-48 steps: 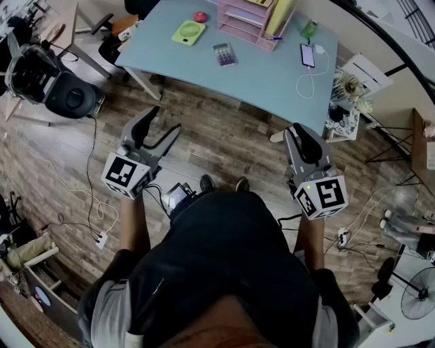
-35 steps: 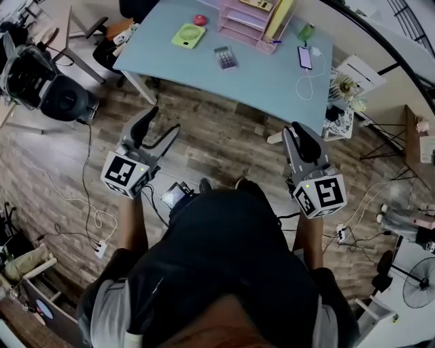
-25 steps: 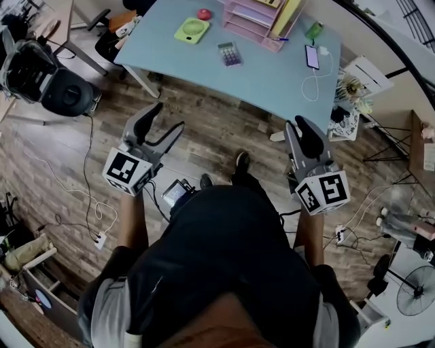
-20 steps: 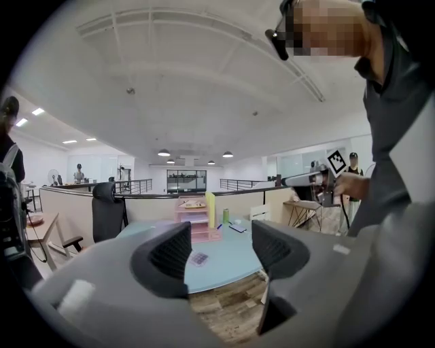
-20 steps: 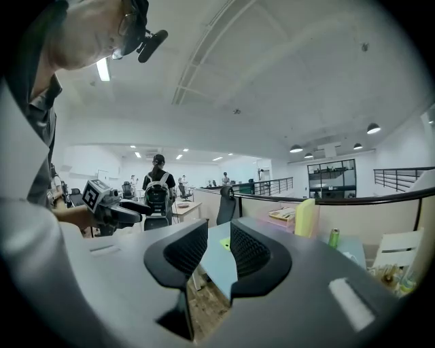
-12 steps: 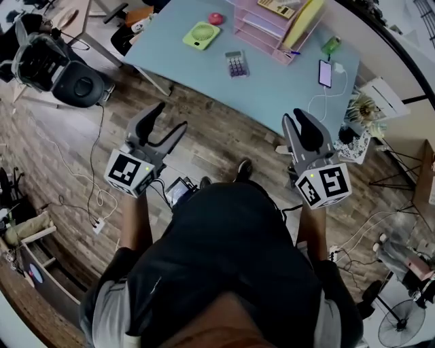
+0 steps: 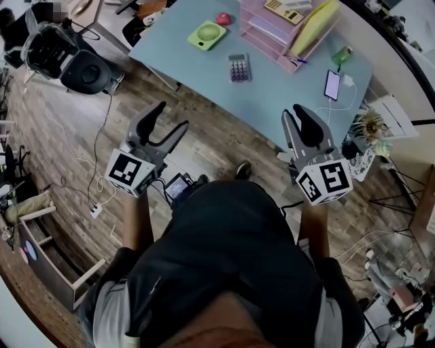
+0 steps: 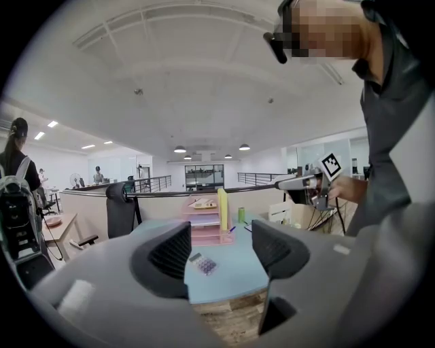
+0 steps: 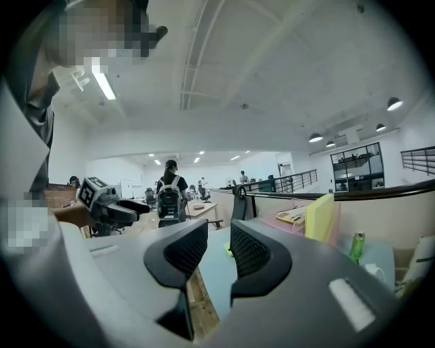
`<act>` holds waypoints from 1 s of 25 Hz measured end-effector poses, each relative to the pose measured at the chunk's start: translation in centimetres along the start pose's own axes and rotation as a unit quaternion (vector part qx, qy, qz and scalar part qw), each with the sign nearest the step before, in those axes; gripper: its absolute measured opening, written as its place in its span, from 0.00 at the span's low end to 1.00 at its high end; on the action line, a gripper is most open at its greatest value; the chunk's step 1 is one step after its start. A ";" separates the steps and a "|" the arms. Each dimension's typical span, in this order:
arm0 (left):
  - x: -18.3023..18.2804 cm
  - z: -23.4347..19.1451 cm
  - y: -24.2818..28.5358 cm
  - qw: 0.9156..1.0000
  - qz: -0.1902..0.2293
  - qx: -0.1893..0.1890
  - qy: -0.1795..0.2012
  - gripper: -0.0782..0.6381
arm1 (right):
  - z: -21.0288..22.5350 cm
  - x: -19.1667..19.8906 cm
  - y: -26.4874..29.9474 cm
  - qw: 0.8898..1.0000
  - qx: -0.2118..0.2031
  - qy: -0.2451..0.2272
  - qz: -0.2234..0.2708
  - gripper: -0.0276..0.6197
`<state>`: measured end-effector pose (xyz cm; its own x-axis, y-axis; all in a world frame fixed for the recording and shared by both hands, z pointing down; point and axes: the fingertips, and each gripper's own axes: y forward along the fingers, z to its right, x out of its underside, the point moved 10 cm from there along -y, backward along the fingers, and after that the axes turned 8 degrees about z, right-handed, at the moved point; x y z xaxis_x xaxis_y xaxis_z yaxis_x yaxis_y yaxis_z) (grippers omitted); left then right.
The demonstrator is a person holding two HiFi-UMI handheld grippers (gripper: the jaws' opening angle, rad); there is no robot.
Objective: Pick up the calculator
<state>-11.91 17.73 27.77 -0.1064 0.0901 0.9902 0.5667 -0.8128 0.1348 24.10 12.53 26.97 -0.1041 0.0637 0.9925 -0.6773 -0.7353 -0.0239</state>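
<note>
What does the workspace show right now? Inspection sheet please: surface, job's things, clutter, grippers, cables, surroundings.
Surface: light blue table, ahead of the person, beyond both grippers.
Job's things: calculator lying flat on the table, untouched.
Clutter: green fan, small red object, pink tray stack, yellow folder, green can, phone.
Grippers: left gripper jaws wide apart, empty; right gripper jaws narrowly apart, empty; both over the floor.
Cables: white charger lead at the phone; power strip with cables on the floor.
Surroundings: wood-plank floor; black gear at far left.
</note>
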 end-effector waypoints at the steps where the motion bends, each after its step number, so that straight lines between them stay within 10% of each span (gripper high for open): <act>1: -0.1 0.2 0.3 1.000 -0.001 -0.004 -0.001 0.57 | 0.5 0.0 0.1 1.000 -0.004 0.001 0.000 0.18; 25: -0.7 -1.2 10.3 0.998 -0.015 0.060 0.005 0.57 | 7.1 1.6 0.3 0.998 0.051 0.022 -0.004 0.18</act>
<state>-7.00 8.55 28.46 -0.1330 0.1074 0.9853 0.6566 -0.7351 0.1688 28.93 7.65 29.42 -0.1320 0.0971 0.9865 -0.6009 -0.7993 -0.0017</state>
